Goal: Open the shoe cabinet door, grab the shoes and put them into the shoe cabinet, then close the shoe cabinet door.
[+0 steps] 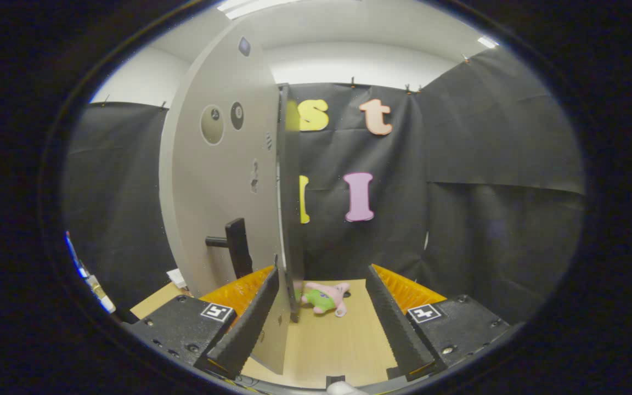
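1. The gripper point(321, 323) stands wide, holding nothing; the door point(223, 186) edge sits between its fingers, against the one at 9 o'clock, seemingly to swing it.
2. The handle point(236, 247) faces 9 o'clock.
3. A pink shoe point(327, 298) lies on the floor point(327, 345) at 12 o'clock, just beyond the door.

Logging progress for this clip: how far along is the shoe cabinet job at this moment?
Early or mid-way. The cabinet door stands swung out, its free edge between the fingers of the open gripper, which press on nothing. A pink and green shoe lies on the wooden floor just ahead. Left: grab the shoe, put it in, close the door.
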Tool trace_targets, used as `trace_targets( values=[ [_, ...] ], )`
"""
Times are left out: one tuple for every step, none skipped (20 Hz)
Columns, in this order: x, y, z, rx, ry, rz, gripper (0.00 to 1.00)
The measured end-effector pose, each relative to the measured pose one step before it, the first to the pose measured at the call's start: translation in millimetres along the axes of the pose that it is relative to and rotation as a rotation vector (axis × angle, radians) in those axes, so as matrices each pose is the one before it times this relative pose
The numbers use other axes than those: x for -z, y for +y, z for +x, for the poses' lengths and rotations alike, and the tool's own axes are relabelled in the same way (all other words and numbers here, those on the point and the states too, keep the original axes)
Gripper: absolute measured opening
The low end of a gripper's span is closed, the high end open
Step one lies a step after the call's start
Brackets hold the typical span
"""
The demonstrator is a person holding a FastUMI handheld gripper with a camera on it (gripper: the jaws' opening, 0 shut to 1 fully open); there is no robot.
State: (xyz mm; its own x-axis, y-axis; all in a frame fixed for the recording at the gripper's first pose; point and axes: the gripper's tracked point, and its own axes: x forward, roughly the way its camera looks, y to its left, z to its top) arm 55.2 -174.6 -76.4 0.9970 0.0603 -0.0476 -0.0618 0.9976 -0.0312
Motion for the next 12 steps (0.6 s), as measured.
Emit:
trace_targets(
  values=[
    [-1.09,-0.42,3.57,-0.00814,-0.00821,-0.00450,1.00],
    [-3.38,1.20,1.72,-0.01568,-0.00771,-0.00120,0.98],
    [-0.20,1.54,1.15,-0.01957,0.00688,0.00095,0.98],
    [0.32,2.57,1.21,-0.01961,0.00856,0.00637,0.97],
    [-0.73,0.32,-0.71,-0.00857,0.00365,0.00498,0.97],
    [-0.10,2.11,-0.08,-0.00997,0.00456,-0.00094,0.96],
    [0.83,4.94,1.31,-0.00764,0.00879,0.00426,0.96],
    [-2.69,0.16,-0.24,0.00548,-0.01323,0.00026,0.95],
    [1.38,0.89,-0.32,0.00260,0.00827,-0.00852,0.93],
    [-2.32,3.99,0.12,0.00091,-0.00581,0.01120,0.93],
    [2.74,6.70,0.25,-0.00319,0.00928,0.00099,0.93],
    [-0.05,7.62,0.04,-0.00055,-0.00064,0.00486,0.93]
  ],
)
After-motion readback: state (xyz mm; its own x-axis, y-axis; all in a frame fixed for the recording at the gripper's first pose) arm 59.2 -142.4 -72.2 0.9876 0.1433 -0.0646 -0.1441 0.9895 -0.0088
